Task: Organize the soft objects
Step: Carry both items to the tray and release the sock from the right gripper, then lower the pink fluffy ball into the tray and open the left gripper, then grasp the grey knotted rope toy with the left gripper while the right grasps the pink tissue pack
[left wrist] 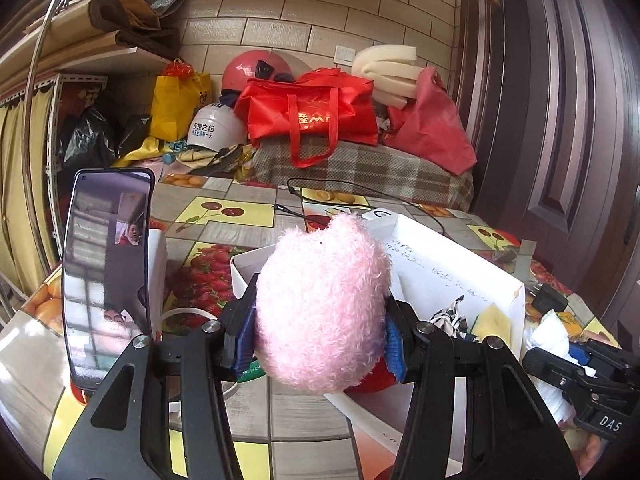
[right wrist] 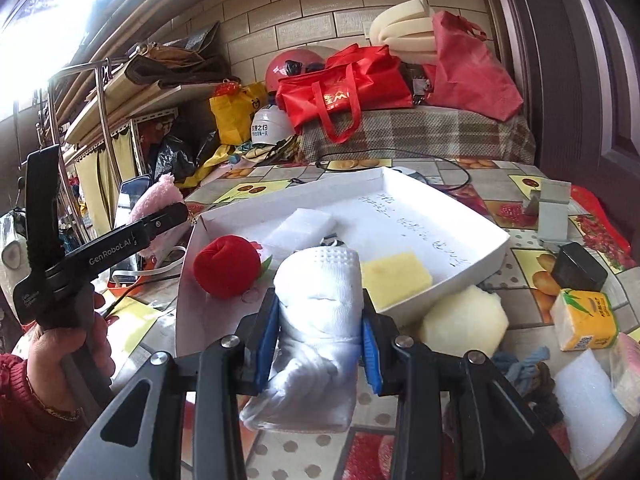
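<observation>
My left gripper (left wrist: pixel 320 332) is shut on a fluffy pink plush toy (left wrist: pixel 322 304) and holds it above the near left corner of the white box (left wrist: pixel 452 268). That gripper and the toy (right wrist: pixel 154 200) also show at the left of the right wrist view. My right gripper (right wrist: pixel 320 340) is shut on a white rolled cloth in clear wrap (right wrist: pixel 316 320), just in front of the box (right wrist: pixel 460 256). Inside the box lie a red plush apple (right wrist: pixel 226 266), a white foam block (right wrist: pixel 300 230) and a yellow sponge (right wrist: pixel 394 278).
A phone (left wrist: pixel 108 272) stands upright at the table's left. On the table right of the box are a pale fluffy ball (right wrist: pixel 464 322), a yellow tissue pack (right wrist: pixel 584 318), a white foam piece (right wrist: pixel 588 408), a blue-grey rag (right wrist: pixel 520 368) and a black block (right wrist: pixel 578 266). Red bags (right wrist: pixel 348 88) sit behind.
</observation>
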Demonstrator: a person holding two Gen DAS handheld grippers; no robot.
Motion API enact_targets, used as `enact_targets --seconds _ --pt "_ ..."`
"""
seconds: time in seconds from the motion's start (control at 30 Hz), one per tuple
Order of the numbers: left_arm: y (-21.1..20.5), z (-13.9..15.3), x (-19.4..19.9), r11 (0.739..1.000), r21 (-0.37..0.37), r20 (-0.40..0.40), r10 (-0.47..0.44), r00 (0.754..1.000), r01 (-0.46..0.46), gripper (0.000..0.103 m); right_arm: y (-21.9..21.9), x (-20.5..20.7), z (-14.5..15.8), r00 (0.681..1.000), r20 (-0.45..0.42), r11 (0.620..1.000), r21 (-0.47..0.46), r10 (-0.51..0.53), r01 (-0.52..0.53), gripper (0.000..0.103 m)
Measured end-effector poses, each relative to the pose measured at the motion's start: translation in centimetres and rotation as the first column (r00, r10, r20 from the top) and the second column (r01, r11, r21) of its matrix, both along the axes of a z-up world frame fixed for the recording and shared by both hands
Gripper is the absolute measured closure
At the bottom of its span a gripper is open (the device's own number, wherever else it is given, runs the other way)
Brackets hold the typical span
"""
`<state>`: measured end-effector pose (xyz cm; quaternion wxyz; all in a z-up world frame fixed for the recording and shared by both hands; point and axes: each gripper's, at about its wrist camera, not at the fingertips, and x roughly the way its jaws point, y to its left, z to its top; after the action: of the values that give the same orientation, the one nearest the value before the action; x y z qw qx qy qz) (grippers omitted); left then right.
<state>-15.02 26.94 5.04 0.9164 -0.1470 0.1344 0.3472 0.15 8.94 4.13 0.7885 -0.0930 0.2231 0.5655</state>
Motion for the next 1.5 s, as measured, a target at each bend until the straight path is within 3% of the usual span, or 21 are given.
enact_targets --seconds 0.23,0.43,0.53,0.6,0.7,0.77,0.9,1.0,1.07,1.1,1.13,1.2,1.23,1.37,1.5 --pt "-0.1 0.2 1.6 0.999 0.035 -0.017 0.001 1.0 0.0 0.052 4.2 -1.3 -0.2 0.996 0.016 0.996 -0.041 0.083 -0.082 0.067" --pt "0.8 0.1 1.4 1.0 -0.001 0.001 0.008 1.0 -0.008 0.052 8.9 -1.6 -1.6 0.985 -0.031 0.969 -0.179 0.168 -0.171 0.067" --pt "0.8 0.1 1.8 1.0 0.003 -0.012 0.001 1.0 -0.001 0.052 10.3 -0.3 -2.4 0.99 -0.054 0.961 -0.241 0.13 -0.139 0.067" --pt "0.8 0.2 2.2 1.0 0.012 -0.012 -0.006 1.0 0.006 0.052 10.5 1.2 -2.5 0.999 -0.03 0.963 -0.265 0.034 -0.041 0.067" --pt "1.3 0.3 3.4 1.0 0.02 -0.015 -0.016 1.0 0.017 0.052 9.8 4.3 -2.3 0.991 -0.046 0.962 -0.249 -0.127 0.112 0.067" --pt "1.7 0.3 4.7 0.999 0.014 -0.024 -0.039 0.999 0.039 0.052 8.9 5.2 -1.8 0.983 -0.054 0.967 -0.198 -0.175 0.161 0.067" --pt "1.9 0.3 7.2 0.998 0.012 -0.055 -0.057 0.997 0.057 0.051 7.8 4.8 -0.6 0.985 -0.041 0.983 -0.082 -0.17 0.167 0.067" --pt "2.2 0.2 7.9 1.0 0.009 -0.088 -0.015 0.996 0.015 0.05 8.4 4.5 -0.3 0.986 -0.025 0.984 -0.073 -0.167 0.165 0.066" --pt "2.3 0.1 7.8 1.0 0.002 -0.085 -0.005 0.996 0.005 0.044 8.7 4.5 -0.2 0.986 -0.022 0.984 -0.073 -0.165 0.163 0.064" --pt "2.3 0.2 7.7 1.0 0.005 -0.082 -0.001 0.997 0.001 0.035 8.8 4.5 -0.2 0.986 -0.021 0.984 -0.071 -0.164 0.162 0.057" --pt "2.2 0.2 7.6 1.0 0.01 -0.076 0.002 0.997 -0.002 0.02 8.9 4.5 -0.2 0.987 -0.02 0.985 -0.071 -0.159 0.157 0.033" --pt "2.0 0.3 7.3 1.0 0.021 -0.061 0.005 0.998 -0.004 0.0 9.1 4.3 -0.2 0.986 0.0 0.983 -0.081 -0.168 0.167 0.005" --pt "1.8 0.3 7.2 1.0 0.031 -0.056 0.003 0.998 -0.002 0.0 9.1 4.0 -0.1 0.985 0.016 0.982 -0.08 -0.17 0.171 0.0" --pt "1.1 0.5 7.3 0.998 0.067 -0.058 -0.005 0.998 0.009 0.0 9.3 3.0 0.2 0.983 0.081 0.983 -0.071 -0.163 0.169 0.0" --pt "1.0 0.6 6.8 0.997 0.076 -0.035 0.01 0.999 -0.007 0.0 9.3 3.1 0.3 0.981 0.086 0.981 -0.07 -0.173 0.179 0.0"
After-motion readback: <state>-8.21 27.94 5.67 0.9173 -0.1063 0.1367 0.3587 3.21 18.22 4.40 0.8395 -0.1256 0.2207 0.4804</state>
